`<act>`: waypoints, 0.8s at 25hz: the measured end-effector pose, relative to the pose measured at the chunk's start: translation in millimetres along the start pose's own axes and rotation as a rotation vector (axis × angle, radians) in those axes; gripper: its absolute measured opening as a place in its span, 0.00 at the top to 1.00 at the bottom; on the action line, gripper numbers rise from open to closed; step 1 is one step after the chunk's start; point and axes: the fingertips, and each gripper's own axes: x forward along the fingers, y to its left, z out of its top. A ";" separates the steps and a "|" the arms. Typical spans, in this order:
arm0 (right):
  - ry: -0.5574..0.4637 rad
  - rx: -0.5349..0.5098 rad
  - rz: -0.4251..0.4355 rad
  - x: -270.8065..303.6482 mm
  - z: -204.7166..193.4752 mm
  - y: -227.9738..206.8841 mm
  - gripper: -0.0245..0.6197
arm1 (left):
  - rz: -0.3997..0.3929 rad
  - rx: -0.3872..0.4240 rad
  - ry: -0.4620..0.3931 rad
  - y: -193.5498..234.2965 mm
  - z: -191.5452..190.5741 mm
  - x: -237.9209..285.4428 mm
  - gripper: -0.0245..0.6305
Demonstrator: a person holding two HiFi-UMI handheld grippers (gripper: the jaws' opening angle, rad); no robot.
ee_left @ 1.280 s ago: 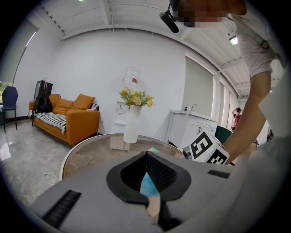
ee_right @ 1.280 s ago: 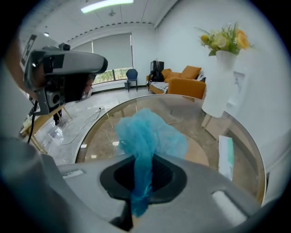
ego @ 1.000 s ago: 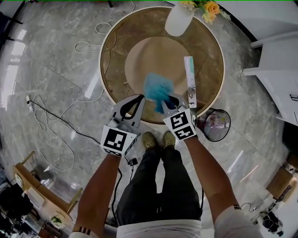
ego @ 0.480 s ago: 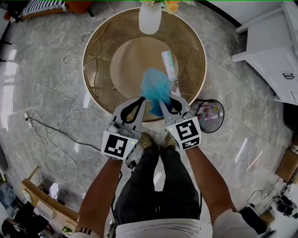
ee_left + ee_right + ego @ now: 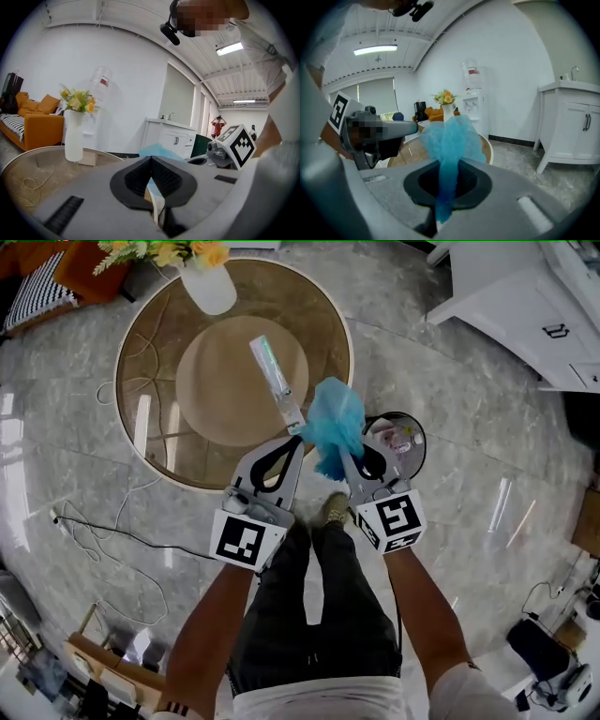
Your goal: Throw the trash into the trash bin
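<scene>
Head view: right gripper pinches a crumpled blue fibrous wad near the round black trash bin; left gripper clamps a long clear plastic wrapper.
Left gripper view: jaws pressed on the wrapper.
Right gripper view: jaws squeeze the wad.
Both drops remain.

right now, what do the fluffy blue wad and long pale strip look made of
The fluffy blue wad: likely thin nonwoven fabric or tissue, matte, crumpled, translucent at edges. The long pale strip: probably glossy plastic wrapper, judging by its sheen.
</scene>
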 end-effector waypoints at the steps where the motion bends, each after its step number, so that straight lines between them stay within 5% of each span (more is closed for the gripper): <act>1: -0.004 0.012 -0.015 -8.7 -2.6 -9.9 0.94 | -0.010 0.000 0.001 -9.0 -0.5 7.9 0.96; 12: -0.004 0.047 -0.103 -86.1 -26.0 -101.5 0.94 | -0.072 0.008 0.035 -91.9 -6.3 87.4 0.96; 20: 0.128 0.089 -0.175 -107.6 -89.3 -151.7 0.94 | -0.117 0.022 0.079 -122.0 -18.9 123.6 0.96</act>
